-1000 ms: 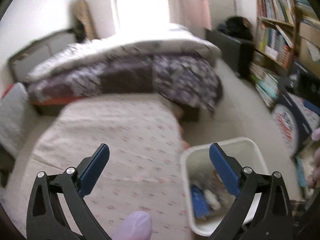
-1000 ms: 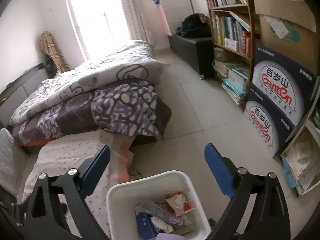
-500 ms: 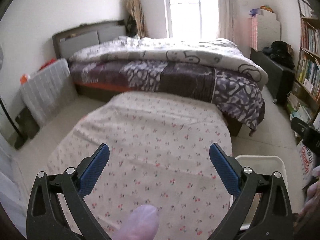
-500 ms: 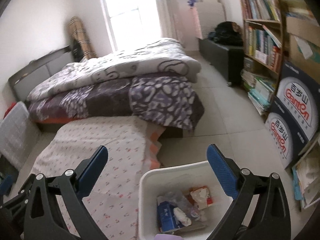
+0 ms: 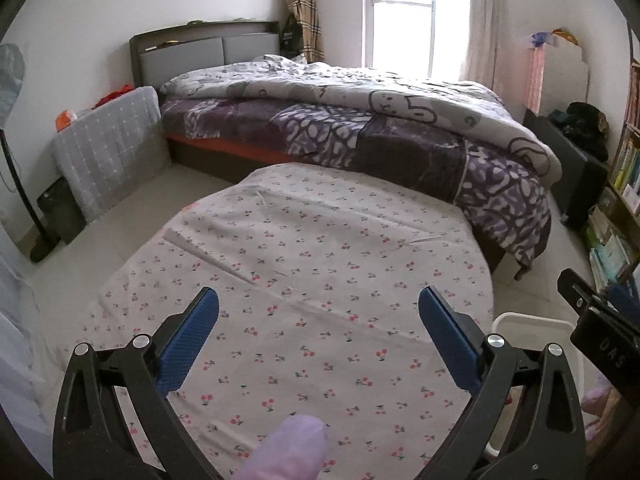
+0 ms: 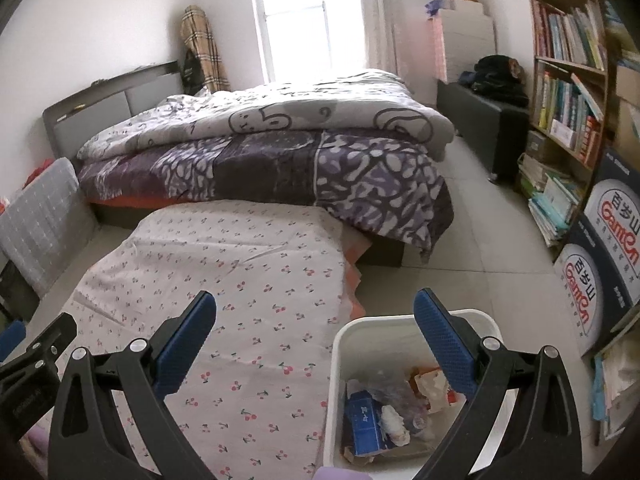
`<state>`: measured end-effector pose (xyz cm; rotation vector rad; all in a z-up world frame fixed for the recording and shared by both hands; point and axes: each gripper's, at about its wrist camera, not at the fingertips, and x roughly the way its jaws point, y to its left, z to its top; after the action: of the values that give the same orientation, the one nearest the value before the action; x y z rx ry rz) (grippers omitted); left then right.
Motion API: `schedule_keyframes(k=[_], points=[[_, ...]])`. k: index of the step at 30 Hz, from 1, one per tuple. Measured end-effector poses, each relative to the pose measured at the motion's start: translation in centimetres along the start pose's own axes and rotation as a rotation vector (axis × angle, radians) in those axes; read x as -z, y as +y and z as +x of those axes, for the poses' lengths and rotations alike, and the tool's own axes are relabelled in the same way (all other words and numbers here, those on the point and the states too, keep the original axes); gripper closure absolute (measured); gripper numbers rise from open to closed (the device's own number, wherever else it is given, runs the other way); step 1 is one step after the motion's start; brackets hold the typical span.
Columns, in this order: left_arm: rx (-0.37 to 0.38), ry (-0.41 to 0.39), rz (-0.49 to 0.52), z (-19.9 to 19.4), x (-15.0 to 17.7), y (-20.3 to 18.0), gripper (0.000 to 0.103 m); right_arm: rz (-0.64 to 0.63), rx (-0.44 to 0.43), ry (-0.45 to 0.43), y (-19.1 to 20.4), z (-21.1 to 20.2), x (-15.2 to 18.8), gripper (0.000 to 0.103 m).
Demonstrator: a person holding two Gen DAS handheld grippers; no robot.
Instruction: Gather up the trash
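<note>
Views swung left, right shows trash [image 6: 384, 412]

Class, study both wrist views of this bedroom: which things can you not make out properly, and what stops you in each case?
- White bin, left wrist view: contents hidden by its rim and the left gripper.
- Bin's near wall, right wrist view: cut off by the lower edge and the right gripper.
- Trash deep in the bin: items overlap, labels too small.
- Book spines: too small to read.
</note>
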<state>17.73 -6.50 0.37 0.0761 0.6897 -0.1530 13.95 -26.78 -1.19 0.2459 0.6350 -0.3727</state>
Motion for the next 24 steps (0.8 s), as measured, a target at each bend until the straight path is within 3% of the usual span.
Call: schedule_keyframes(k=[24], points=[[-0.033, -0.033, -0.033, 0.0, -0.1, 1.9, 0.007, -0.059, -0.031, -0.006, 3.0, 0.8, 0.4, 0.007]])
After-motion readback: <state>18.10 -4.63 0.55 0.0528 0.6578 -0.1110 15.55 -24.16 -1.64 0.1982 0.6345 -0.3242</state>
